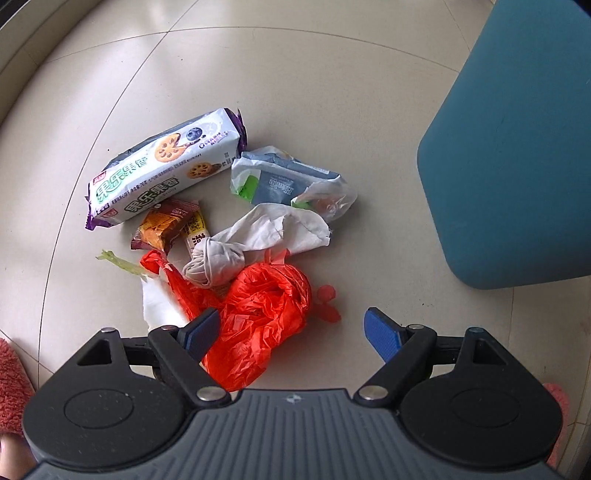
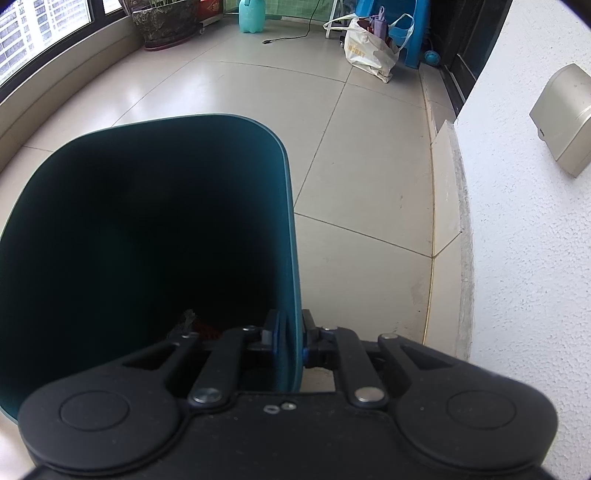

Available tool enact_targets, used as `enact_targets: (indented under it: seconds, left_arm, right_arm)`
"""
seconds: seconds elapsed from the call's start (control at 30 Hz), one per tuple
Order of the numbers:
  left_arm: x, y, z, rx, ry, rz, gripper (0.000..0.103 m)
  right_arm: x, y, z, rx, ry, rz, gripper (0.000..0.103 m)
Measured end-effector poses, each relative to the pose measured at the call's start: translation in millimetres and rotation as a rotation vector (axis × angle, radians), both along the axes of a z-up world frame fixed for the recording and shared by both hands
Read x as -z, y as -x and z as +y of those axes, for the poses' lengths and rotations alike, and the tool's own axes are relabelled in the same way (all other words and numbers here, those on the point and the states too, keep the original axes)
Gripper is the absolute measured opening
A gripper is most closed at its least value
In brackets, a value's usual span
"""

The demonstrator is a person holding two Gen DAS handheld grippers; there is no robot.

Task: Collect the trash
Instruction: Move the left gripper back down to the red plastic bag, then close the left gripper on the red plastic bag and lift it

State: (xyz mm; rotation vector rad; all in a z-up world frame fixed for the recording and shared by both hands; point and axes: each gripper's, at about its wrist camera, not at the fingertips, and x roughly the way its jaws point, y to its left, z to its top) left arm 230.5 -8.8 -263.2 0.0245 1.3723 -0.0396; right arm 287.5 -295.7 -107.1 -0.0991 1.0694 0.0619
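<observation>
A pile of trash lies on the tiled floor in the left wrist view: a crumpled red plastic bag (image 1: 258, 317), a knotted grey cloth (image 1: 216, 264), white tissue (image 1: 280, 227), a biscuit packet (image 1: 166, 166), a small brown snack wrapper (image 1: 164, 223) and a tissue pack wrapper (image 1: 288, 182). My left gripper (image 1: 291, 334) is open just above the red bag, its left finger over the bag's edge. The teal trash bin (image 1: 513, 155) stands to the right. My right gripper (image 2: 290, 341) is shut on the bin's rim (image 2: 291, 258), with one finger inside and one outside.
A pink slipper (image 1: 13, 387) is at the left edge. In the right wrist view a white wall (image 2: 517, 240) is on the right. A plant pot (image 2: 166, 22), a green jug (image 2: 253, 16), a paper bag (image 2: 371, 48) and a blue stool (image 2: 410, 33) stand far back.
</observation>
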Motion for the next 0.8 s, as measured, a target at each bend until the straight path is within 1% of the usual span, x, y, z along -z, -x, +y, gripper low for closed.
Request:
enact_targets:
  seconds: [0.1,0.3,0.43,0.5,0.53,0.6,0.73,0.8]
  left_arm:
    - [18,-4,-1,0.028,-0.051,0.020,0.085]
    - [52,-9,-1,0.046,-0.112,0.069,0.085]
    - [66,-8,1,0.044,-0.125,0.092,0.085]
    - [68,-8,0,0.043,-0.132,0.086,0.084]
    - [68,-8,0,0.041,-0.136,0.079,0.083]
    - [69,-8,0,0.036,-0.149,0.082,0.065]
    - [66,-8,0,0.021,-0.169,0.076,0.061]
    - [63,-8,1,0.008,-0.171,0.073,0.055]
  right_arm:
    - [0,-1,-1,-0.002,0.002,0.005,0.011]
    - [3,-4,-1,-0.007,0.008,0.017,0.011]
    - [3,-6,0,-0.006,0.008,0.019,0.011]
    - [3,-6,0,-0.006,0.010,0.019,0.011]
    - [3,-6,0,-0.006,0.010,0.019,0.011]
    - [3,-7,0,-0.005,0.010,0.020,0.011]
    - [3,-7,0,-0.001,0.013,0.019,0.010]
    - [4,-6,0,0.005,0.010,0.017,0.008]
